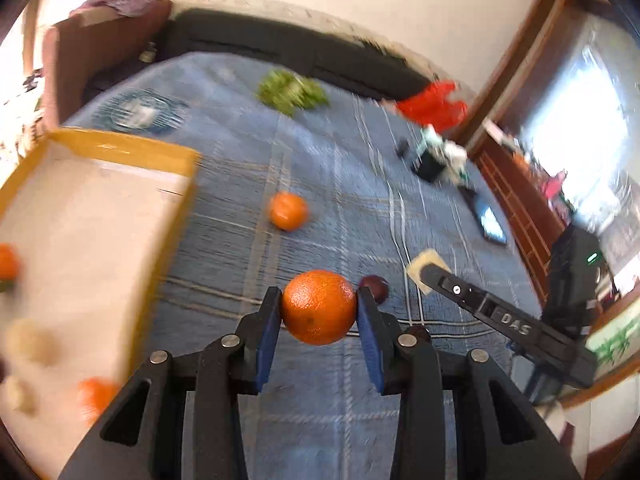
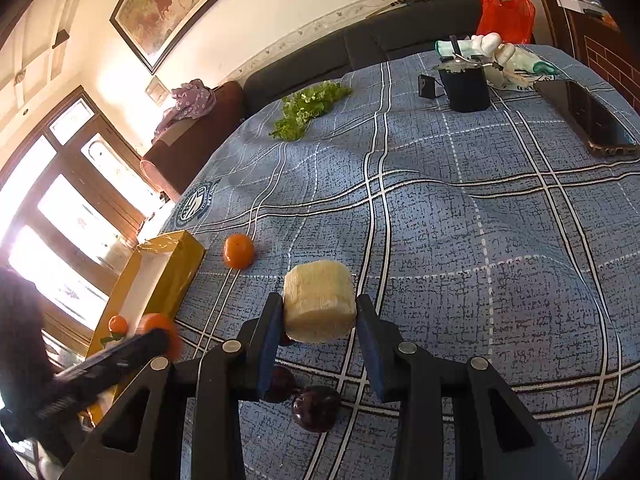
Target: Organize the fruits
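- Orange (image 1: 319, 307) sits clamped between the left gripper's (image 1: 318, 312) blue pads, box (image 1: 120, 148) at ten o'clock.
- Right gripper (image 2: 319, 316) holds a pale cut chunk (image 2: 319, 301); dark plums (image 2: 316, 408) lie at six o'clock.

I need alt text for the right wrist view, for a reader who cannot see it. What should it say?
The right gripper holds a pale, fibrous cylinder between its jaws above a blue checked cloth. Two dark plums lie beneath it, a loose orange beyond, and a yellow box at left with an orange inside.
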A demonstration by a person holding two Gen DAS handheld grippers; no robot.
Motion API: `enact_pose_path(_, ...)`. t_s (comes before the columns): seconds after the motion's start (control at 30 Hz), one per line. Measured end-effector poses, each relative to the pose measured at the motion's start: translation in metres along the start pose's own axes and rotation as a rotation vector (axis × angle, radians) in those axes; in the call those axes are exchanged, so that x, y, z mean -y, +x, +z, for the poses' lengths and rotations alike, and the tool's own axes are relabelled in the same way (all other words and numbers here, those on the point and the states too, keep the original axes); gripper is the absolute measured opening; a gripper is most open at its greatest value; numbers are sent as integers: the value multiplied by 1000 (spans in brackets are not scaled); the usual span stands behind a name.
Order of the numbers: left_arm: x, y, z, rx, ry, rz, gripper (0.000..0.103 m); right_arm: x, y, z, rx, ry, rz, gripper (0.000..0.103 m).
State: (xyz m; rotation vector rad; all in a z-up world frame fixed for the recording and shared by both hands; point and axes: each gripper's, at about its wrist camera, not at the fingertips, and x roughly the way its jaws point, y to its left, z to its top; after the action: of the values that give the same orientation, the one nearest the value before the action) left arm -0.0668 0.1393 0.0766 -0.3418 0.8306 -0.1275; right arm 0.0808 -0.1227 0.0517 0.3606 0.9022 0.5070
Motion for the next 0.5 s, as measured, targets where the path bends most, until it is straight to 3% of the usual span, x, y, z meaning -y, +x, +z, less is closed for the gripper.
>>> enact_pose_path(0.27,-85,-114,-8,174,-123,211,37,-35,-24,0,78,-75,-21,40)
enact_pose_path(0.37,-114,-132,-16,184,-153,283,37,-70,-34,3,80,-112,22,41)
enact_pose_path(0.5,-144,-134,-28,164,-210,288,37,-126,-29,4,38,-191,86,41)
